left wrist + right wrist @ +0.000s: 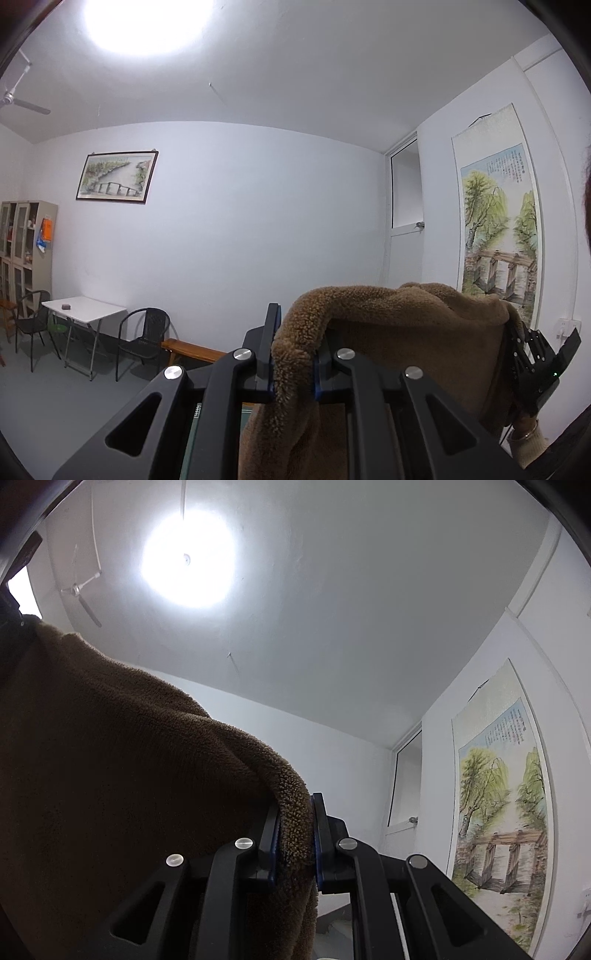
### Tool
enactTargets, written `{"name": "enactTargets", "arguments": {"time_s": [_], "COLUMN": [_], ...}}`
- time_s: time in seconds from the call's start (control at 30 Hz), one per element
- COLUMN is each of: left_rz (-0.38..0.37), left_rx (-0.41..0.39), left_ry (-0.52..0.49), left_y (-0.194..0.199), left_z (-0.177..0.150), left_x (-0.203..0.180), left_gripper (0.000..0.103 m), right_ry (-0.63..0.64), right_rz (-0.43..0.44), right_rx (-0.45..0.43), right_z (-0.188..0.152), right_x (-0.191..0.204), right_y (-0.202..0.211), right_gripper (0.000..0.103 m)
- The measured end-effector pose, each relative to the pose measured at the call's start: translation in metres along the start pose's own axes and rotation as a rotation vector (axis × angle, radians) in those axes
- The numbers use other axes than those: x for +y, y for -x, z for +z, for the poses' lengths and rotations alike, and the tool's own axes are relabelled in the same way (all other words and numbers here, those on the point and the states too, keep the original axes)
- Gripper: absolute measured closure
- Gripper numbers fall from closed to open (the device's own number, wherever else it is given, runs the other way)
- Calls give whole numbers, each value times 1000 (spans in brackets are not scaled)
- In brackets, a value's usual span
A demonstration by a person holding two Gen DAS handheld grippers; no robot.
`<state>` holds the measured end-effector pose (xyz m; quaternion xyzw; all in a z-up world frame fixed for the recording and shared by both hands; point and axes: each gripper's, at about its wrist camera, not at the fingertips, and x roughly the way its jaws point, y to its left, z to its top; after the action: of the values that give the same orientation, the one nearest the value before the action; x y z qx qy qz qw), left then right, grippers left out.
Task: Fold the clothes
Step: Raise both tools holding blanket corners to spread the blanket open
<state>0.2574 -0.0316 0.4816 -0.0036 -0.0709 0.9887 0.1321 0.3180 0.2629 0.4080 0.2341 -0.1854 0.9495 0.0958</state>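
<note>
White walls and ceiling fill both views, with a scroll painting (498, 221) hanging on the right. I hold a brown fleece garment (406, 332) up in the air: my left gripper (293, 354) is clamped on one top edge, my right gripper (295, 834) on another (both pinch the pile tight). No fold looks made yet; it seems lifted only, so all the folding remains.
</note>
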Motion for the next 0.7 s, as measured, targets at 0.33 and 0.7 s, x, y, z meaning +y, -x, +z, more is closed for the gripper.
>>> {"name": "enactTargets", "arguments": {"time_s": [0.33,0.7], "left_rz": [10,48], "left_rx": [233,522], "left_ry": [105,157], "left_y": [-132,-329], "left_z": [-57,-147], "left_x": [59,121], "left_gripper": [86,86], "right_ry": [-59,-106], "right_rz": [104,123], "right_rx": [287,668], "right_z": [-74,-220], "right_x": [31,59], "right_y": [-80,-230], "right_gripper": [90,90]}}
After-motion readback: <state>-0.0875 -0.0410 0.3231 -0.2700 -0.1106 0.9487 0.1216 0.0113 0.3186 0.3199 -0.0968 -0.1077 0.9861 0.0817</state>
